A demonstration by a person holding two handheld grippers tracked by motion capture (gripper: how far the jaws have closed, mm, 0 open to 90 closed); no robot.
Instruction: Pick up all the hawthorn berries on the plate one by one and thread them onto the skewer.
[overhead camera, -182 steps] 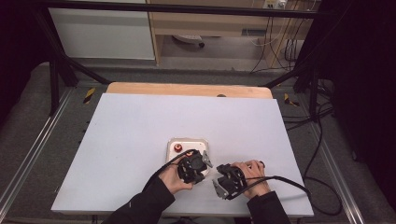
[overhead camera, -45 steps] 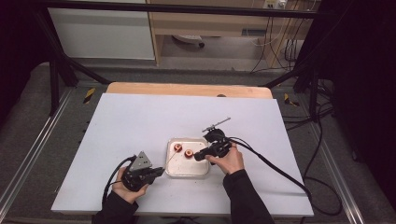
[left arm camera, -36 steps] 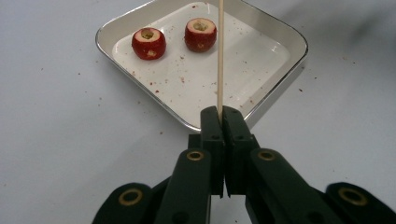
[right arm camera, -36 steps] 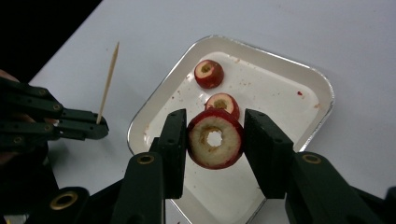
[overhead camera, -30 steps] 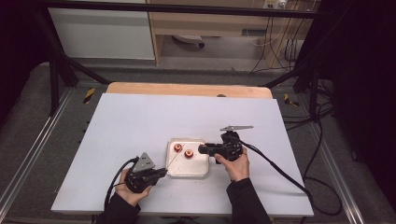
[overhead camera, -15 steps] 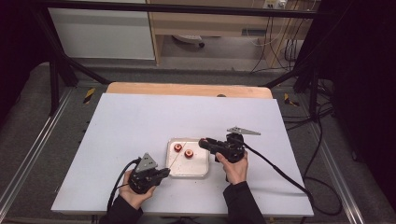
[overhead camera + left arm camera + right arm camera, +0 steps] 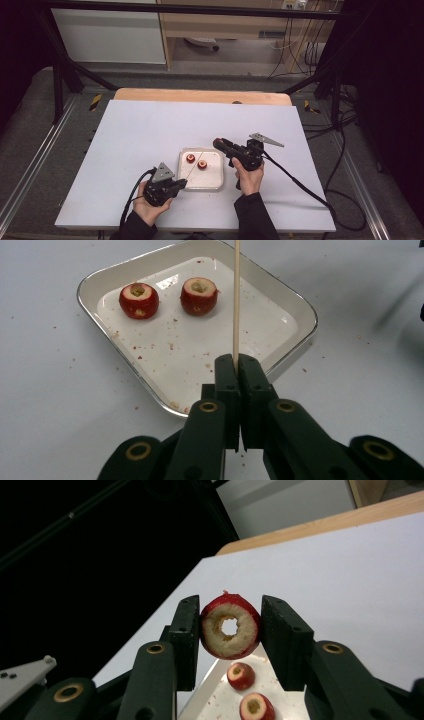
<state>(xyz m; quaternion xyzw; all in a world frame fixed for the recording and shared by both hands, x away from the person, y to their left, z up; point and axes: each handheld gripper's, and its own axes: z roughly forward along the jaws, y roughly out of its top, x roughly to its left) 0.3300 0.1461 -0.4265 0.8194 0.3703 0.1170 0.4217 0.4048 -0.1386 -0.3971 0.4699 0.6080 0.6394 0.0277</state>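
My left gripper (image 7: 183, 183) lies low at the front left corner of a white tray (image 7: 210, 178), shut on a thin wooden skewer (image 7: 236, 300) that points out over the tray. Two cored red fruits (image 7: 139, 300) (image 7: 199, 295) sit at the tray's far end. My right gripper (image 7: 219, 144) is held above the tray's right rim, shut on a third red fruit (image 7: 230, 626). That fruit has a hole through its pale core, and its cut face is turned to the camera. Below it the two fruits (image 7: 241, 675) (image 7: 256, 707) show in the tray (image 7: 215, 700).
The white table top (image 7: 150, 125) spreads wide around the tray, with a wooden strip (image 7: 200, 95) along its far edge. Red crumbs dot the tray (image 7: 165, 355) and the table near it. Cables trail from both grippers toward the front and right.
Six seconds ago both hands were together in front of the tray; now they are apart. Over the last second the left gripper edged right toward the tray, and the right one kept still.
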